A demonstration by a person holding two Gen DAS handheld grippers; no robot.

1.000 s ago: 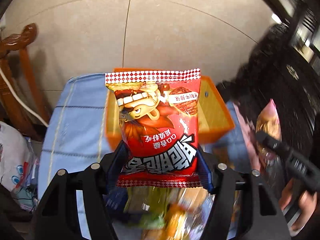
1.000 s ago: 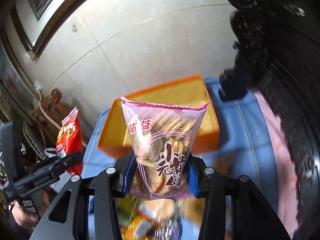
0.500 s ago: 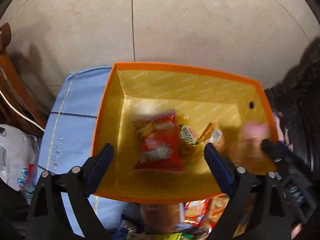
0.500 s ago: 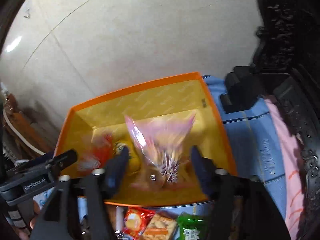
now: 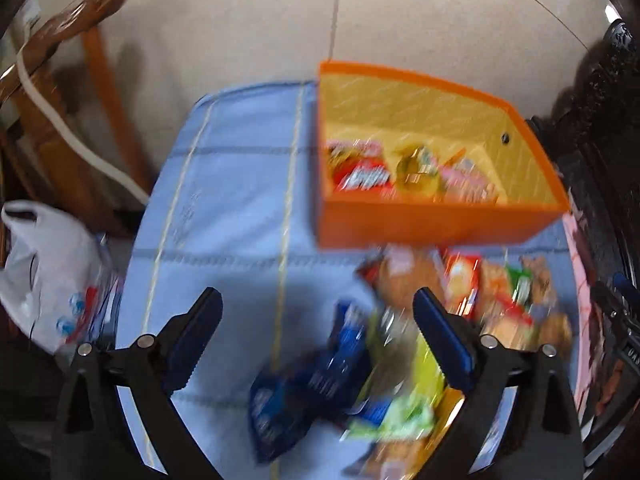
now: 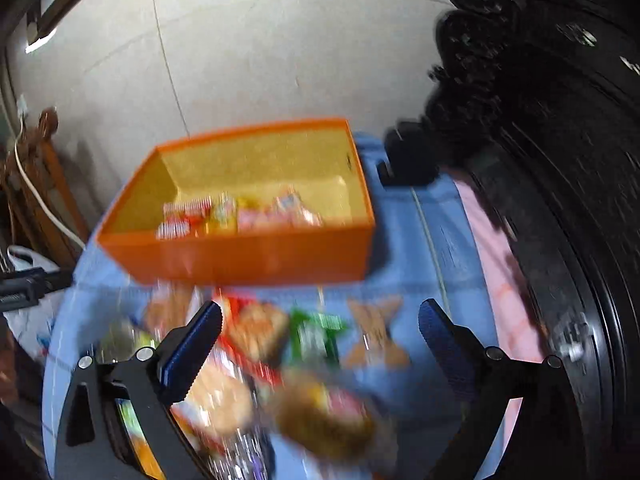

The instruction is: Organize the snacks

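Observation:
An orange box (image 5: 436, 228) with a yellow inside stands on the blue cloth; it also shows in the right wrist view (image 6: 248, 256). Inside lie a red snack bag (image 5: 364, 174), a yellow packet and a pink biscuit bag (image 5: 468, 184). A pile of loose snack packets (image 5: 400, 340) lies in front of the box, blurred; the right wrist view shows it too (image 6: 260, 360). My left gripper (image 5: 316, 320) is open and empty above the cloth and a blue packet (image 5: 316, 384). My right gripper (image 6: 320, 328) is open and empty above the pile.
A wooden chair (image 5: 52, 92) and a white plastic bag (image 5: 44, 272) are at the left. Dark carved furniture (image 6: 552, 120) stands at the right beside a pink cloth (image 6: 504, 280). A pale wall lies behind the box.
Both grippers let their bags go into the box, the red one from the left and the pink one from the right. Both have since pulled back over the pile, open.

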